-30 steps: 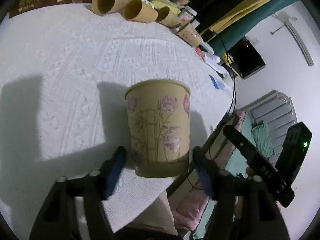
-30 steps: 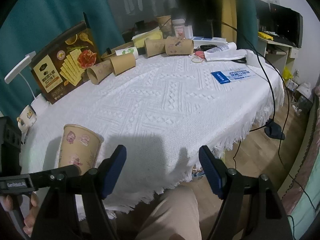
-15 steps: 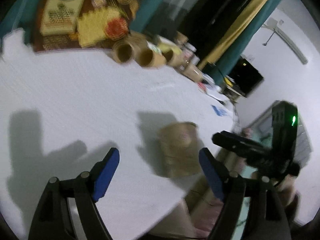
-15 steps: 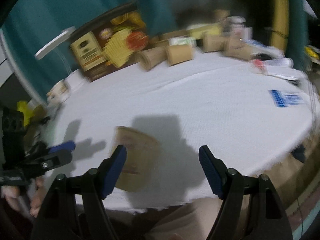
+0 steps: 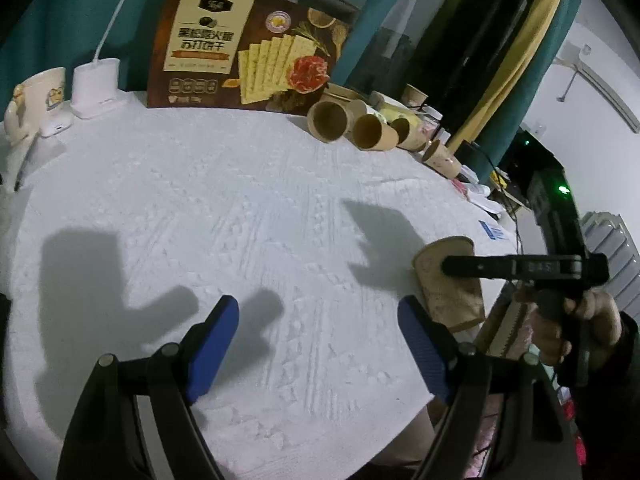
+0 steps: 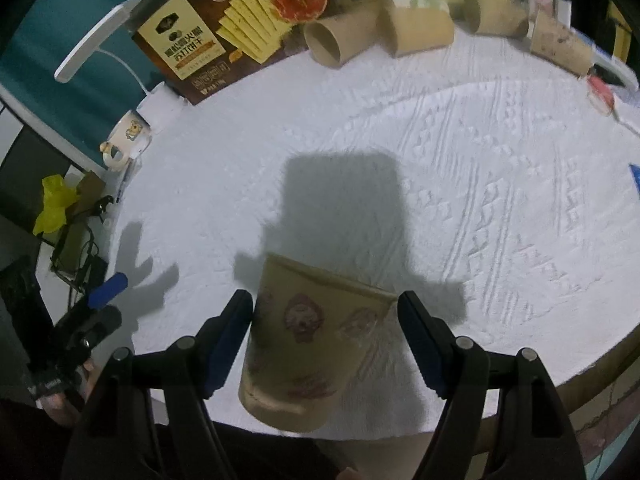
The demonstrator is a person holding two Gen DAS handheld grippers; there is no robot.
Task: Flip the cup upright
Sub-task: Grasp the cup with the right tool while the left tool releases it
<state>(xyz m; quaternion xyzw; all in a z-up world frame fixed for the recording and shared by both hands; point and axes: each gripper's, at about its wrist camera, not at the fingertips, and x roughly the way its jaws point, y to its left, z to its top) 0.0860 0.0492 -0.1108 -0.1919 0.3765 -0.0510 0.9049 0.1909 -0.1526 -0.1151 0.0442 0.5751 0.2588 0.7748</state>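
Blur softens the paper cup [image 6: 310,354], standing upright at the counter [image 6: 360,184] edge between the spread fingers of the right hand-held gripper [image 6: 325,334]; contact is unclear. Left hand-held gripper [image 5: 318,344] hovers spread, empty.

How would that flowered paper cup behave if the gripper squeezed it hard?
The paper cup looks thin-walled, so it would probably dent or crumple under a firm pinch. It appears empty and light, likely sliding on the white tablecloth if nudged. Its base is narrower than its rim, so it may tip easily.
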